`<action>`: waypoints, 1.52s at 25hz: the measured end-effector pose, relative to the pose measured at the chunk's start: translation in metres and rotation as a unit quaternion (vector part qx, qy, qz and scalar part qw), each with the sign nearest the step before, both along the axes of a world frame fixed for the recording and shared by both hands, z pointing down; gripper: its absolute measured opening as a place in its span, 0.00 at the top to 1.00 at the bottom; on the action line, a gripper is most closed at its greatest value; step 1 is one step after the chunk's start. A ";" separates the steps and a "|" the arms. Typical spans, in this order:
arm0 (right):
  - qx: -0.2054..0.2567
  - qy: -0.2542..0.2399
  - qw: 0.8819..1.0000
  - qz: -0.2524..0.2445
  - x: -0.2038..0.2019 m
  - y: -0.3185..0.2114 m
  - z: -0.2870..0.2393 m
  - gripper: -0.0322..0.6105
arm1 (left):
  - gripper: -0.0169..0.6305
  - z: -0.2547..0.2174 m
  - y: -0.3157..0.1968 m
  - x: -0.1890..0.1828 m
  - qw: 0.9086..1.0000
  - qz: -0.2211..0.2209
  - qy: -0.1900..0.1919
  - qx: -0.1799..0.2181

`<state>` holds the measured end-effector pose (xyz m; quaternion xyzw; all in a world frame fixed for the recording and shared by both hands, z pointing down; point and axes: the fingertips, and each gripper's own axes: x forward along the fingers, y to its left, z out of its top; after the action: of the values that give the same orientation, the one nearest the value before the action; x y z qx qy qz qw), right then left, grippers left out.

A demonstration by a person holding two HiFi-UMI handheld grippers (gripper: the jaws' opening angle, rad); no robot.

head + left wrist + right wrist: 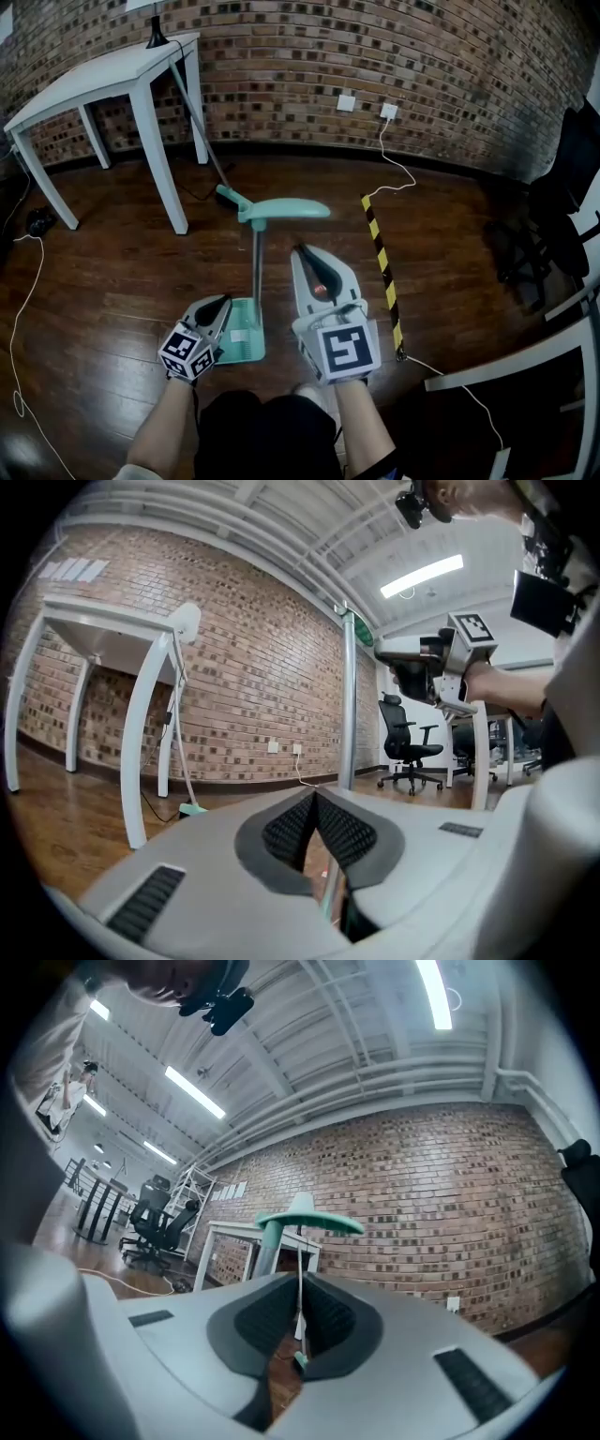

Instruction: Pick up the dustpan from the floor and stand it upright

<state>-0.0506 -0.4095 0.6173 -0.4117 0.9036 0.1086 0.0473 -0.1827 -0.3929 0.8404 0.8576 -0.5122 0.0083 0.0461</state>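
the mint-green long-handled dustpan stands upright, pole vertical: 3 o'clock of left gripper, 9 o'clock of right gripper, both jaws closed, empty.

The dark wooden plank floor is shown polished to a gloss, set against a rough, matt red-brown brick wall. The white table is finished smooth and matt. The mint-green plastic dustpan is carried on a dull grey, metal-looking pole. The left gripper and right gripper are cased in smooth, matt light-grey plastic and lined with dark ribbed pads.
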 end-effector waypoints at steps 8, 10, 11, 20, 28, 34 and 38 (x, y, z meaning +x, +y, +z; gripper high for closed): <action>-0.009 -0.060 0.998 0.034 0.054 -0.024 -0.061 0.98 | 0.96 -0.092 0.006 -0.019 0.999 -0.050 -0.014 -0.004; -0.025 -0.048 0.998 0.031 0.072 -0.027 -0.075 0.98 | 0.96 -0.118 0.012 -0.026 0.997 -0.062 -0.047 -0.020; -0.029 -0.027 0.999 0.031 0.081 -0.027 -0.082 0.98 | 0.96 -0.134 0.014 -0.030 0.996 -0.070 -0.048 -0.027; -0.089 0.096 0.991 0.012 0.140 -0.017 -0.237 0.98 | 0.96 -0.372 0.052 -0.084 0.989 -0.140 -0.052 -0.010; -0.050 0.058 0.996 0.052 0.147 0.017 -0.459 0.98 | 0.96 -0.617 0.105 -0.113 0.982 -0.159 -0.072 0.069; -0.066 0.008 0.997 0.028 0.110 0.068 -0.535 0.98 | 0.96 -0.703 0.148 -0.122 0.980 -0.139 -0.087 0.108; -0.073 -0.011 0.997 0.026 0.108 0.091 -0.550 0.98 | 0.96 -0.722 0.165 -0.115 0.982 -0.146 -0.067 0.101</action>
<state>0.0574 -0.3185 0.0670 -0.4388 0.8974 0.0391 0.0241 -0.2976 -0.2279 0.1181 0.7715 -0.6318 0.0067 -0.0747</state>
